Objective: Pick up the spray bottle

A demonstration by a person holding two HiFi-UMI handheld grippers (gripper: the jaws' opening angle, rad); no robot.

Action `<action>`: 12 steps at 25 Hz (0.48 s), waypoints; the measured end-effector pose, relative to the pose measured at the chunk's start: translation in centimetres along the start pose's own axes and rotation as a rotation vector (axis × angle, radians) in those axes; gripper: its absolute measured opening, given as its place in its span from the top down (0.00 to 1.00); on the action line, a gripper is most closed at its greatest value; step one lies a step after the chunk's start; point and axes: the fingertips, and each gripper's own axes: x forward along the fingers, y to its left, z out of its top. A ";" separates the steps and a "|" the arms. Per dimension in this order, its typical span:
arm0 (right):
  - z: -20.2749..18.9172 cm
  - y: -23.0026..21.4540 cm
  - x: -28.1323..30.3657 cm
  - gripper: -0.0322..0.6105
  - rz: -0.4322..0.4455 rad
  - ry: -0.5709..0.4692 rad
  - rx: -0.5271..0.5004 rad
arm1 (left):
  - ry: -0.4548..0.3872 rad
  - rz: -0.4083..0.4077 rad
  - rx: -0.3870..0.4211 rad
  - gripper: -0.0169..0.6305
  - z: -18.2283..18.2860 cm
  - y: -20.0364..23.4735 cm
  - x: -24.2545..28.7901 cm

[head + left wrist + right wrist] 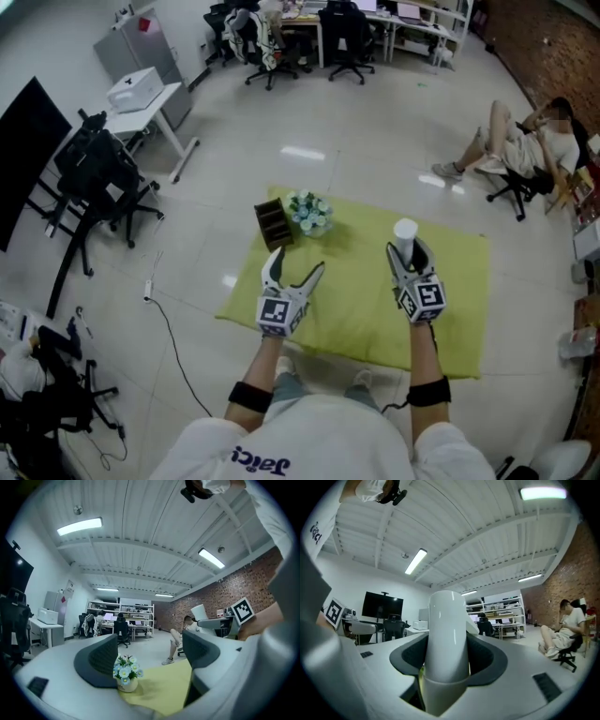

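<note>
The white spray bottle (447,644) stands upright between the jaws of my right gripper (449,656), which is shut on it and holds it above the yellow-green mat (366,281). In the head view the bottle's white top (405,232) shows just above my right gripper (410,253). My left gripper (298,265) hangs open over the mat's left part with nothing between its fingers. From the left gripper view, my left gripper (152,658) frames a small pot of blue-white flowers (125,673).
A dark wooden organiser (273,223) and the flower pot (307,212) sit at the mat's far left corner. A person sits on a chair (521,150) at the right. Office chairs (105,178), a white desk (142,105) and a cable (173,342) lie to the left.
</note>
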 end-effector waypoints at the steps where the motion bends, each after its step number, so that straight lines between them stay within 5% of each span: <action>1: 0.0 -0.7 -1.1 0.57 -0.024 -0.009 0.006 | -0.002 -0.001 0.005 0.32 0.2 -0.2 -0.2; 12: -2.6 -5.9 -14.4 0.57 -0.333 -0.010 0.052 | 0.001 -0.014 0.061 0.33 1.1 1.0 -3.0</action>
